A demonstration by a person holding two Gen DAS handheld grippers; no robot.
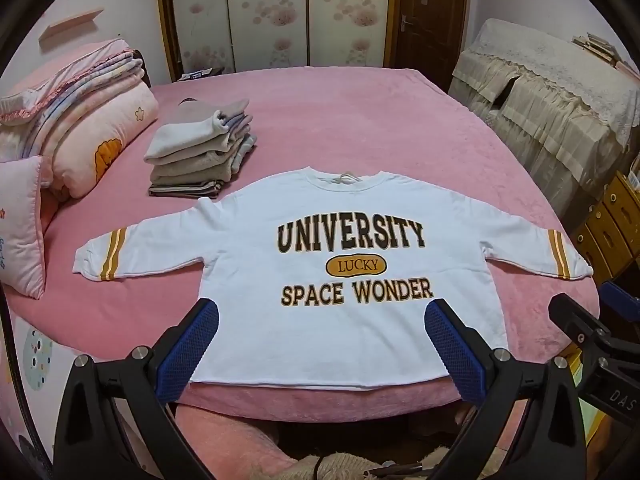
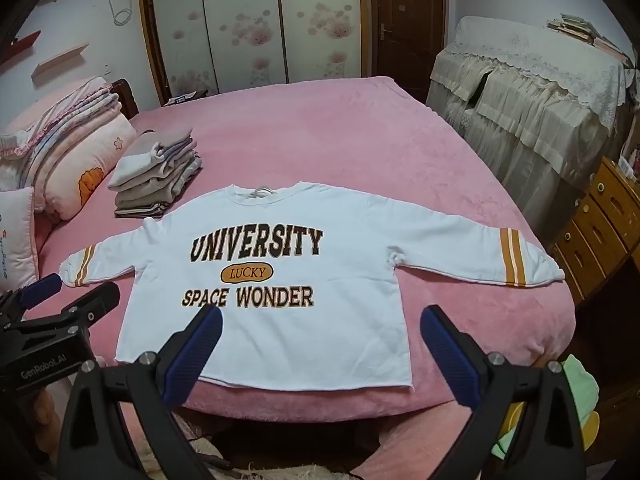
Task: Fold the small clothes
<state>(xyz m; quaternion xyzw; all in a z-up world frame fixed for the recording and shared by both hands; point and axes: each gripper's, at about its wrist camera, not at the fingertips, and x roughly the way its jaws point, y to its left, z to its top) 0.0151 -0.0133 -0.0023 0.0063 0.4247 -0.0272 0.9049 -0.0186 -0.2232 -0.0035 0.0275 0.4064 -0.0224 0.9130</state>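
Both views are evenly and softly lit from overhead, with a cool pinkish cast and only faint shadows. No strong glare is seen. Strong fisheye bending is shown towards the edges, and the corners are cut off by a black rim. The centre is rendered sharp; the outer margins are slightly softened.

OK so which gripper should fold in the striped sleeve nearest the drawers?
Probably the right gripper: it hangs open over the sweatshirt's hem on that sleeve's side, while the left gripper sits farther over.
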